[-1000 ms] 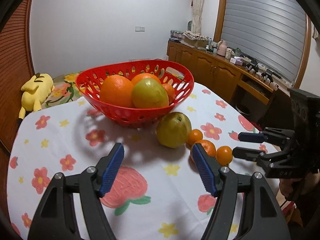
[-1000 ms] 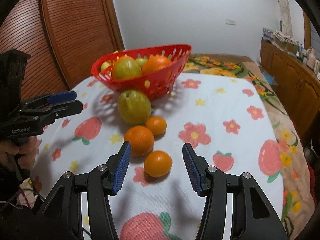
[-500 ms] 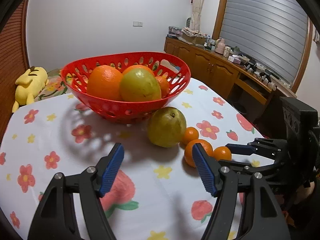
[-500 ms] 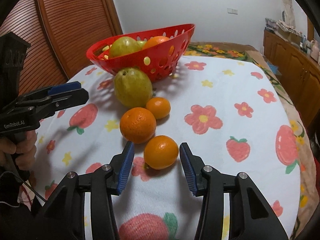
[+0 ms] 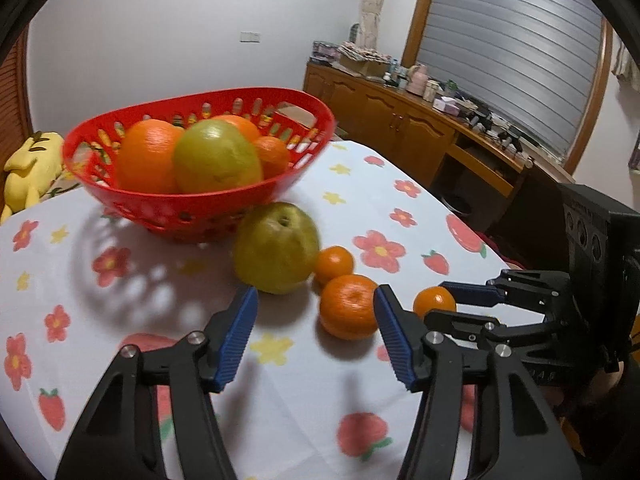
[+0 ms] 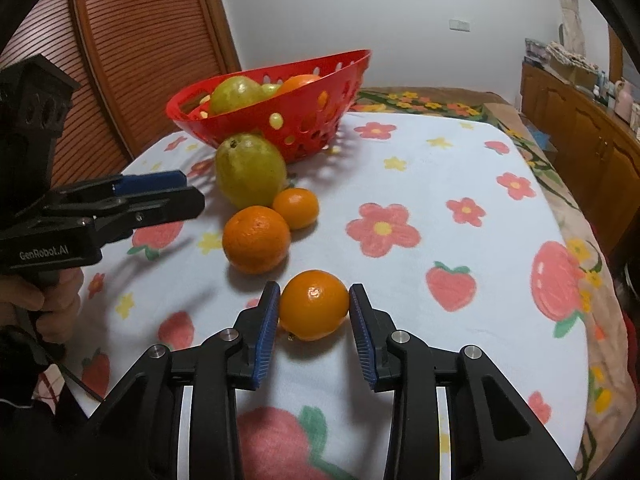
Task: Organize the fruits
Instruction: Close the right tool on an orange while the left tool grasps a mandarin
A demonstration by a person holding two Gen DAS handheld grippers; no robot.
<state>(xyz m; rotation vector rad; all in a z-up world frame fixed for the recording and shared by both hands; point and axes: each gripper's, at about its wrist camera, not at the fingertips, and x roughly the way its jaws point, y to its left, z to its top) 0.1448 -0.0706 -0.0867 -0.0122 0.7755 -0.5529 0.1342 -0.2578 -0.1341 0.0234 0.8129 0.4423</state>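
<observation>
Where lettering can be read at all, it is the white "GenRobot.AI" on the black plastic body of the left tool (image 6: 160, 196), seen from the right wrist camera. Nearest that camera, the right tool (image 6: 314, 312) has its ribbed blue pads (image 6: 266, 336) drawn in close on either side of a small, smooth, round orange (image 6: 314, 310) on the worktop (image 6: 460, 184), the left pad touching the peel and the right pad at its edge; whether it is firmly gripped I cannot tell. From the left wrist camera, the left tool (image 5: 316, 320) stands wide, its right pad just beside a larger dimpled orange (image 5: 348, 306) lying between the jaws. Beyond that sit a tiny mandarin (image 5: 334, 264) and a matte green pear (image 5: 276, 248), touching each other. Farther back, toward the far edge of the flower-and-strawberry cloth, a glossy red perforated plastic basket (image 5: 224, 200) holds oranges and green fruit.
</observation>
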